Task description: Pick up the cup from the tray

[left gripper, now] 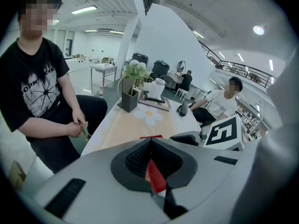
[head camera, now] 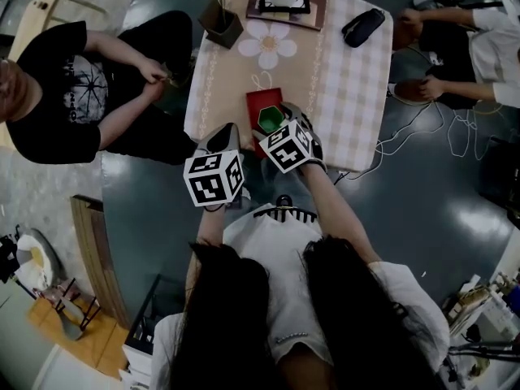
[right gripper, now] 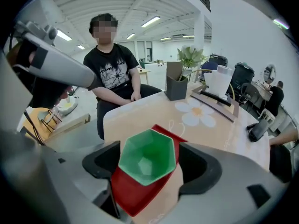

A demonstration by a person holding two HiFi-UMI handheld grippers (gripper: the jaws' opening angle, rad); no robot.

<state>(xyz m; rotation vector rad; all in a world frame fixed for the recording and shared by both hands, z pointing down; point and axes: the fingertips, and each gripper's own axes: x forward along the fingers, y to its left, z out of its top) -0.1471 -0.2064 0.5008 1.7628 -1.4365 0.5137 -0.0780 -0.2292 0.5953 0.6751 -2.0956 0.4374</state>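
Checked cloth covers the desk [head camera: 357, 96], and the green cup [right gripper: 148, 157] sits in the red tray [right gripper: 133, 195]. Right tongs [right gripper: 150, 163] gape wide around the cup, not yet touching it — best to close squarely on opposite flats, then lift straight. Left tongs [left gripper: 152, 164] pinch the tray's rim.

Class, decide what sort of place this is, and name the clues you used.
Probably a big open-plan office or lab hall: long ceiling lights, a railed upper walkway, and loose cables on the shiny floor.

Left hand-held gripper [left gripper: 150, 161] pinched on red tray [head camera: 257, 102] edge — right hand-held gripper [right gripper: 148, 167] jaws wide apart.
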